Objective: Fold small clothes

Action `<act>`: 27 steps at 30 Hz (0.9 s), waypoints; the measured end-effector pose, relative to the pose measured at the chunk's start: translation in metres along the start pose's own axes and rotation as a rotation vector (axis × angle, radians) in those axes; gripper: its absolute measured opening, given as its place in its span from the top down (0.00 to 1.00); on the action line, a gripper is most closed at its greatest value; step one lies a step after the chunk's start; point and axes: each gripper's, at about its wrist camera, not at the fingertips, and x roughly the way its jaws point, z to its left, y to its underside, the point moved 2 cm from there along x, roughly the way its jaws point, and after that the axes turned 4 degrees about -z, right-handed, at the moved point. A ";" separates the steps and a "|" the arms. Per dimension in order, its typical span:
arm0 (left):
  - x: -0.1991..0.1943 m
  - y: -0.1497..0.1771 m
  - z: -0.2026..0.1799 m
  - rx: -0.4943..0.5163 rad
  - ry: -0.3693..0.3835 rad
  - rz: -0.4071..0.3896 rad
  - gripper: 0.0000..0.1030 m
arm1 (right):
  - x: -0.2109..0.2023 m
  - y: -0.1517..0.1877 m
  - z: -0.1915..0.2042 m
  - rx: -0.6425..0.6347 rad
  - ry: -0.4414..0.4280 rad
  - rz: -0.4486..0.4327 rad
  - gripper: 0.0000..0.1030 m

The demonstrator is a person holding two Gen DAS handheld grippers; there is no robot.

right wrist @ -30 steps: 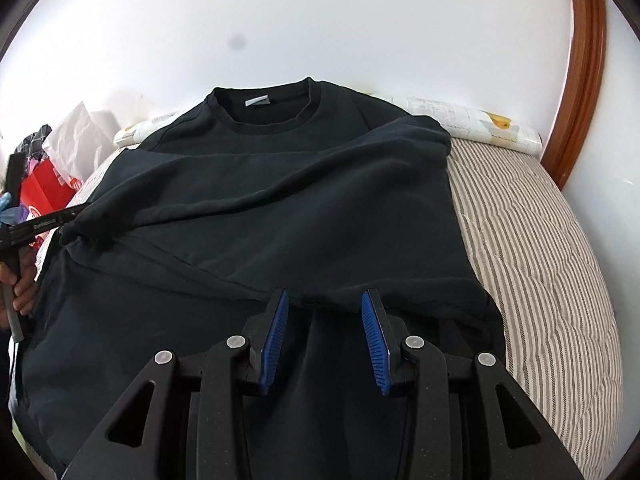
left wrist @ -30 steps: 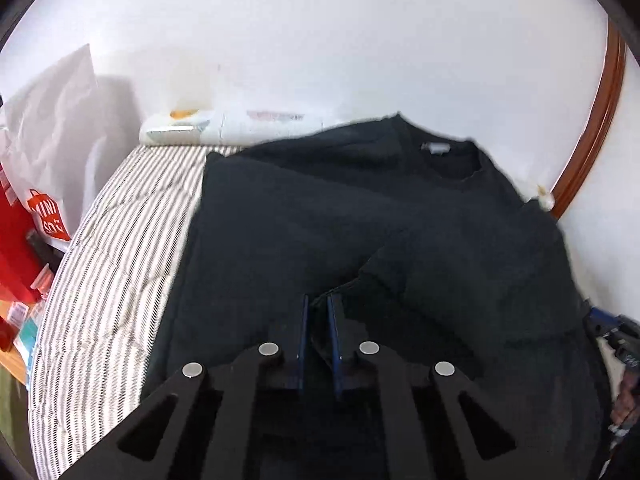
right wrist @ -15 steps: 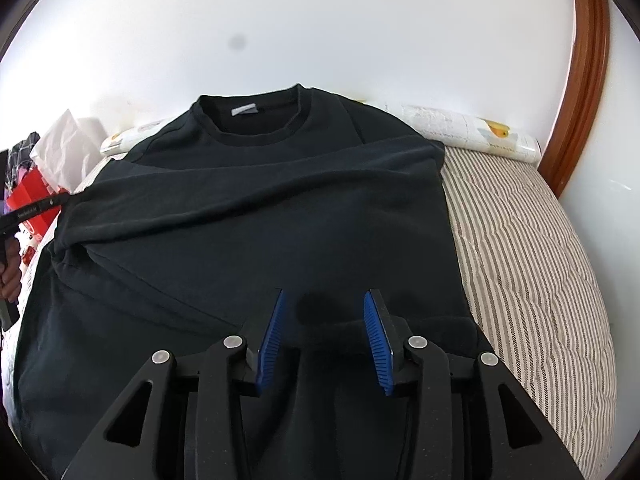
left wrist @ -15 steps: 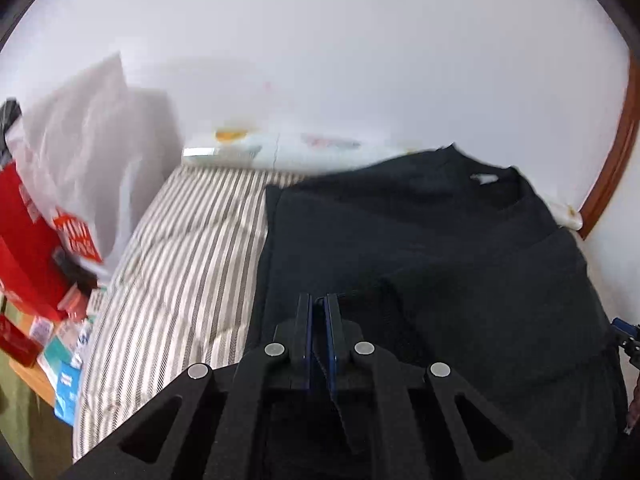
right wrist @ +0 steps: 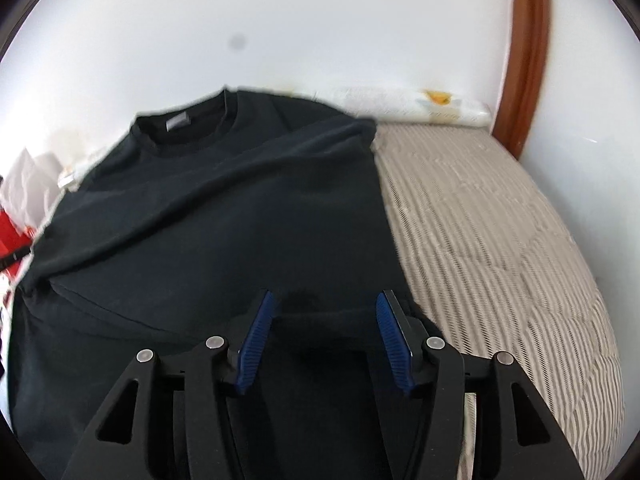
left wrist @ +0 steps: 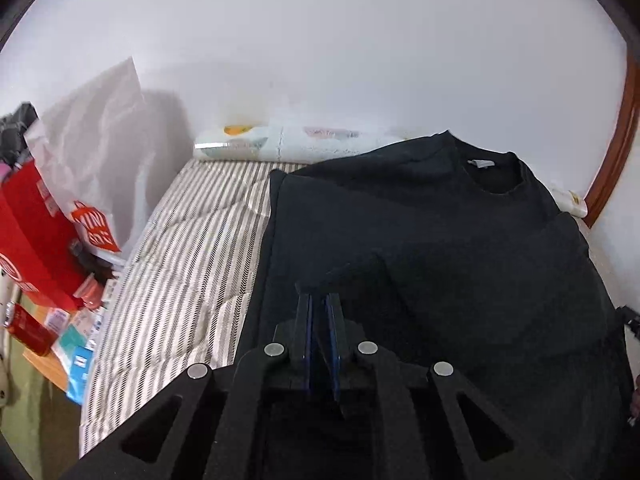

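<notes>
Black sweatshirt (right wrist: 224, 216) lies spread on the striped bed (right wrist: 500, 240), collar toward the wall. Left tongs (left wrist: 319, 304) are pinched tight on a dark fold of it. Right tongs (right wrist: 326, 308) are opening, blue pads clear of the cloth lying between them.

black cotton sweatshirt (left wrist: 460, 240) on striped quilted mattress (left wrist: 192, 260), collar toward far edge | white printed bolster (right wrist: 420, 108) along far edge, behind sweatshirt
</notes>
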 end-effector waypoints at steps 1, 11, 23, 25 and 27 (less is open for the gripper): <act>-0.006 0.001 -0.003 0.010 -0.001 0.003 0.92 | -0.007 0.000 -0.001 0.002 0.005 -0.008 0.48; -0.078 0.025 -0.017 0.034 -0.022 -0.040 0.92 | -0.073 0.023 -0.022 -0.018 0.080 -0.051 0.48; -0.122 0.123 0.016 -0.069 -0.015 0.021 0.45 | -0.106 0.107 -0.058 0.037 0.030 0.050 0.39; -0.126 0.139 0.021 -0.071 -0.012 0.043 0.45 | -0.108 0.124 -0.059 0.042 0.031 0.061 0.39; -0.131 0.156 0.025 -0.071 -0.013 0.074 0.45 | -0.112 0.138 -0.058 0.053 0.007 0.064 0.39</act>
